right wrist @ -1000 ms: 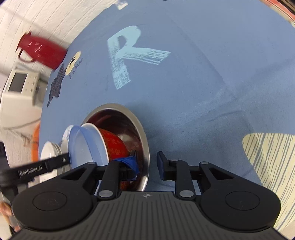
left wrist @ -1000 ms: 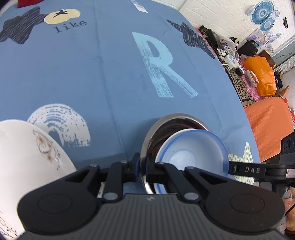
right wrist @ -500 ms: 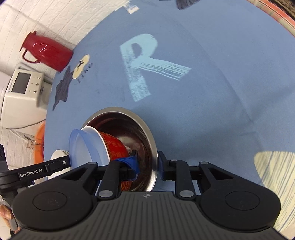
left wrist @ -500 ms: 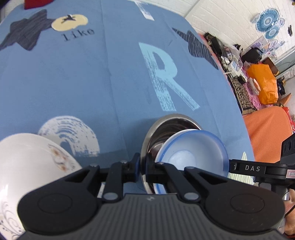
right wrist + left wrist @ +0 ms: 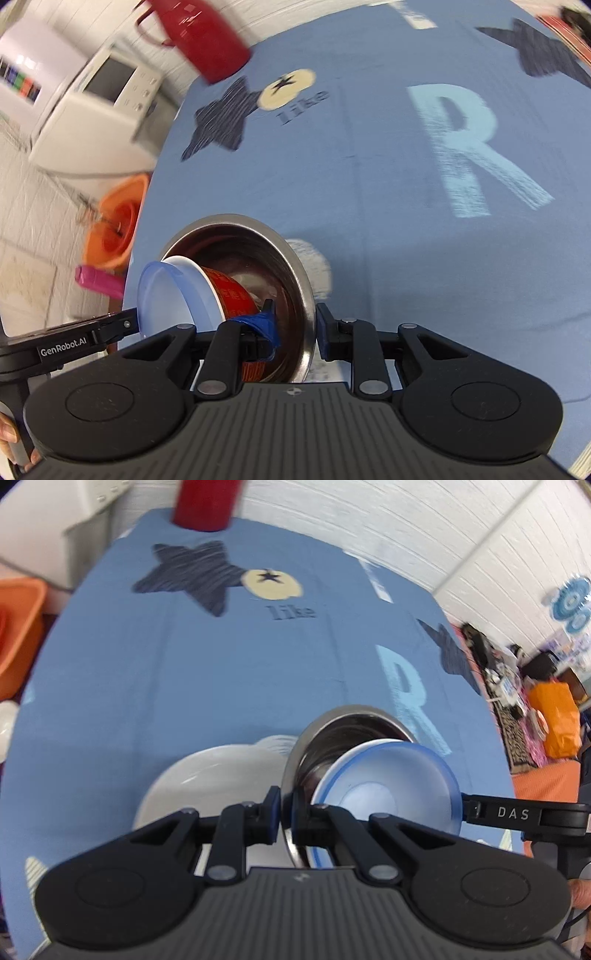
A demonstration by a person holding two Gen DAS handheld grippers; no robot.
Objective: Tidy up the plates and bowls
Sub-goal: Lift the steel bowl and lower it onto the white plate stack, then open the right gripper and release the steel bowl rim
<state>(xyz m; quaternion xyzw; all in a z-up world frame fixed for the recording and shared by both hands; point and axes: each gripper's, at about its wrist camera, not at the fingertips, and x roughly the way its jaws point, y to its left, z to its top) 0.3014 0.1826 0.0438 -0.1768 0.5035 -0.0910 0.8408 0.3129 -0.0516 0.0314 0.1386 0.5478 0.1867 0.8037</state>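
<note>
Steel bowl, two nested bowls

Three bowls, one plate

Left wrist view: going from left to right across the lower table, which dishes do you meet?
White plate → steel bowl, its rim pinched by the left hand-held gripper → blue-rimmed bowl tilted inside it, with the right hand-held gripper reaching in from the right.
</note>
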